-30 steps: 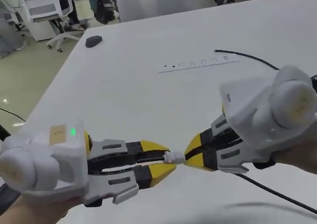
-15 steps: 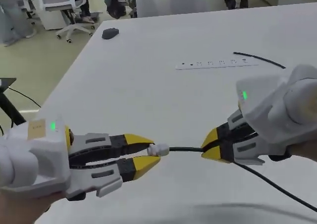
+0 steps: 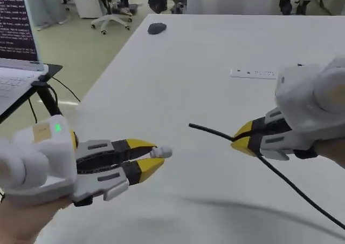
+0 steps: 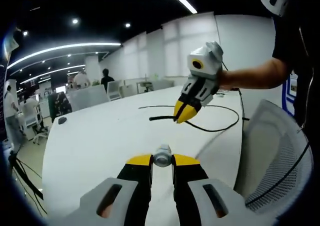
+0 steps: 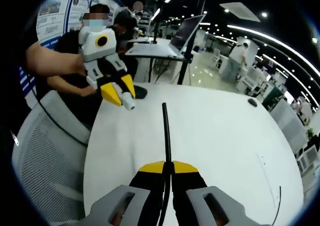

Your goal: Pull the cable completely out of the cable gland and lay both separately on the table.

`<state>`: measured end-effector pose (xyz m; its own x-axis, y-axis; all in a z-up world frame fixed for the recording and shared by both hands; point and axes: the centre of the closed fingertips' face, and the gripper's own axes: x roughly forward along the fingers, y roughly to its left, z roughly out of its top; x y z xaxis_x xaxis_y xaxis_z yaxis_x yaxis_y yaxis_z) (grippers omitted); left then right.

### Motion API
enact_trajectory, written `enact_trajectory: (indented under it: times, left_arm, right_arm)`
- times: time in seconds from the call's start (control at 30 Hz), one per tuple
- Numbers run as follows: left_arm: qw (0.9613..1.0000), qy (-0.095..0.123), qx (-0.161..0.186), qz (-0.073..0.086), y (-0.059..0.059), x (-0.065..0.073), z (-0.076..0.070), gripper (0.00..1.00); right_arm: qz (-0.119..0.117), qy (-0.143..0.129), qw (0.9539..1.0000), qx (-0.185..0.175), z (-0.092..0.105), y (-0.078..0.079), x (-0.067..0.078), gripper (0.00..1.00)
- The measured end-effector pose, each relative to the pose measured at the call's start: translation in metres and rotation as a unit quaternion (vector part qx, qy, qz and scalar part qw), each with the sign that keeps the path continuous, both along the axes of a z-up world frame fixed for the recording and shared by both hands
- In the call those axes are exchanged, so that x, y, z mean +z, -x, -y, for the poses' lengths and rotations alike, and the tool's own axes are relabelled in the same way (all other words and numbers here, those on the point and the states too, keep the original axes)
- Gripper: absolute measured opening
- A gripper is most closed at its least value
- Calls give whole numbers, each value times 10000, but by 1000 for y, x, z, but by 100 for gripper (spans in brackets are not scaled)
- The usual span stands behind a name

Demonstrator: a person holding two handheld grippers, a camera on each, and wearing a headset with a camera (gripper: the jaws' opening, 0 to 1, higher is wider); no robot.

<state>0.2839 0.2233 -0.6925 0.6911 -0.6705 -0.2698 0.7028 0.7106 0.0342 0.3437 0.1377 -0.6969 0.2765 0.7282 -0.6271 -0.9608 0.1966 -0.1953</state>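
Observation:
My left gripper [image 3: 150, 158] is shut on the small white cable gland [image 3: 160, 153], which pokes out between its yellow tips above the table's near left. In the left gripper view the gland [image 4: 162, 155] sits between the fingertips. My right gripper [image 3: 241, 137] is shut on the black cable [image 3: 211, 131], whose free end sticks out leftward, apart from the gland. The rest of the cable [image 3: 302, 192] trails off to the lower right. In the right gripper view the cable [image 5: 166, 131] runs straight ahead from my right gripper [image 5: 168, 167], with the left gripper [image 5: 118, 92] and gland [image 5: 128, 104] beyond.
A white power strip [image 3: 254, 73] lies at the back right of the white table [image 3: 178, 82]. A dark mouse [image 3: 157, 28] rests near the far edge. A laptop [image 3: 16, 44] on a stand is left of the table. A mesh office chair [image 4: 280, 151] stands close by.
The two grippers have pulled apart. The cable's end has slid out of the gland and now hangs free. The head camera has swung left.

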Motion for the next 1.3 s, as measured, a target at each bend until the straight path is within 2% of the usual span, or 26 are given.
enact_trajectory:
  times: [0.07, 0.1, 0.13, 0.17, 0.2, 0.23, 0.27, 0.3, 0.33, 0.37, 0.4, 0.43, 0.47, 0.5, 0.57, 0.6, 0.63, 0.7, 0.77, 0.8, 0.83, 0.9, 0.97, 1.07, 1.23, 1.3]
  left_arm:
    - [9998, -20, 204, 16, -12, -7, -10, 14]
    - [9996, 10, 290, 13, -18, -10, -14, 14]
    - [9990, 42, 444, -69, -29, -18, -20, 14]
    - [9986, -23, 487, -191, -34, -26, -24, 14]
    - [9979, -122, 616, -185, -41, -32, -29, 14]
    - [9969, -163, 754, -156, -49, -35, -33, 14]
    - [9953, -75, 904, -332, -57, -42, -37, 14]
    - [9928, -75, 1152, -306, -66, -44, -43, 14]
    - [9885, -187, 1429, -448, -74, -53, -52, 14]
    - [9865, -235, 1534, -518, -79, -58, -55, 14]
    - [9840, -237, 1708, -457, -88, -62, -59, 14]
    - [9847, -191, 1653, -525, -91, -65, -55, 14]
    - [9835, -226, 1701, -572, -96, -71, -54, 14]
    - [9826, -308, 1748, -553, -100, -75, -55, 14]
    - [9808, -413, 1786, -664, -110, -89, -55, 14]
    - [9800, -434, 1819, -683, -113, -94, -55, 14]
    - [9798, -485, 1771, -789, -115, -102, -53, 14]
    - [9797, -563, 1748, -803, -117, -107, -51, 14]
    - [9791, -587, 1744, -869, -118, -115, -51, 14]
    - [9773, -656, 1788, -924, -119, -121, -54, 14]
    - [9769, -618, 1805, -964, -120, -123, -54, 14]
    - [9772, -477, 1867, -894, -122, -123, -54, 14]
    - [9786, -372, 1838, -846, -123, -123, -52, 14]
    - [9769, -402, 1945, -794, -126, -124, -57, 14]
    - [9764, -373, 1981, -771, -129, -124, -58, 15]
    - [9775, -398, 1924, -769, -129, -124, -56, 15]
  right_arm:
    - [64, -354, 9992, -171, -17, -12, 10, 0]
    - [-126, -610, 9974, -363, -28, -20, 14, 0]
    - [-254, -705, 9962, -449, -35, -26, 14, 0]
    - [-243, -783, 9954, -504, -44, -36, 14, 0]
    - [-216, -826, 9950, -517, -51, -42, 14, 0]
    - [-286, -1018, 9926, -591, -63, -55, 13, 0]
    - [-418, -1142, 9903, -675, -70, -59, 11, 0]
    - [-527, -1264, 9871, -825, -76, -65, 9, 0]
    - [-577, -1368, 9848, -906, -84, -73, 5, 0]
    - [-652, -1404, 9830, -985, -88, -77, 1, 0]
    - [-677, -1389, 9812, -1157, -93, -86, -8, 0]
    - [-759, -1446, 9789, -1226, -97, -90, -14, 0]
    - [-910, -1515, 9743, -1398, -102, -97, -23, 0]
    - [-960, -1544, 9719, -1498, -105, -102, -29, 0]
    - [-1168, -1670, 9628, -1775, -111, -113, -44, 0]
    - [-1190, -1680, 9606, -1869, -112, -118, -51, 0]
    - [-1256, -1631, 9598, -1906, -114, -123, -62, 0]
    - [-1279, -1397, 9646, -1834, -116, -125, -82, 0]
    - [-1333, -1362, 9629, -1910, -116, -128, -90, 0]
    - [-1445, -1367, 9598, -1978, -116, -129, -94, 0]
    - [-1497, -1308, 9594, -2001, -118, -130, -98, 0]
    - [-1504, -1165, 9614, -1990, -120, -135, -107, 0]
    - [-1409, -1031, 9650, -1956, -123, -139, -114, 0]
    - [-1268, -852, 9695, -1919, -121, -141, -122, 0]
    - [-1252, -798, 9693, -1959, -121, -144, -130, 0]
    - [-1088, -749, 9733, -1879, -124, -145, -131, 0]
